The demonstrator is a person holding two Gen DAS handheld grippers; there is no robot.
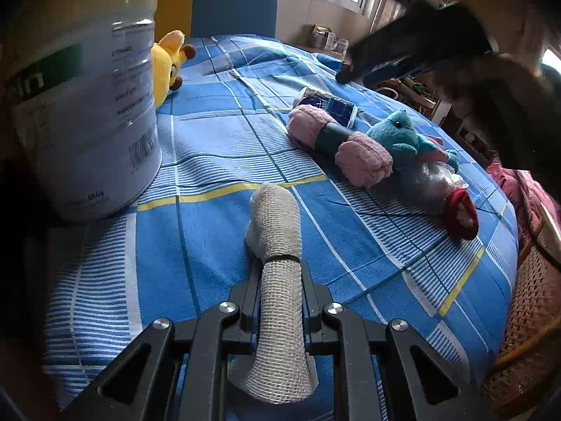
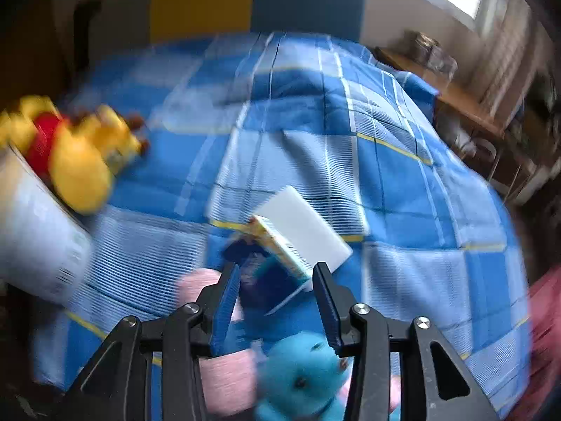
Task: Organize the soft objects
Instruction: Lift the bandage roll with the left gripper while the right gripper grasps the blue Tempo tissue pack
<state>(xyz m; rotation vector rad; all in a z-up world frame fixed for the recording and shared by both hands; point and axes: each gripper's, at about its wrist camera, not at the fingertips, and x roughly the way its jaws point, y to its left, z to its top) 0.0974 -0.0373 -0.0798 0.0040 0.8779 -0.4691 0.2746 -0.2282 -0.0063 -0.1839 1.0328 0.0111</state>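
The white mesh roll [image 1: 280,280] lies clamped between the left gripper [image 1: 280,273] jaws, its far end resting on the blue checked cloth [image 1: 210,245] (a dark band rings it midway). The right gripper [image 2: 277,273] hangs half-open, empty, above the box [image 2: 291,245].

We see a blue, white and yellow checked bedsheet [image 1: 217,147], a white mesh roll [image 1: 280,280], a pink towel roll [image 1: 361,161], a turquoise plush [image 1: 403,133] and a yellow plush [image 1: 168,59].
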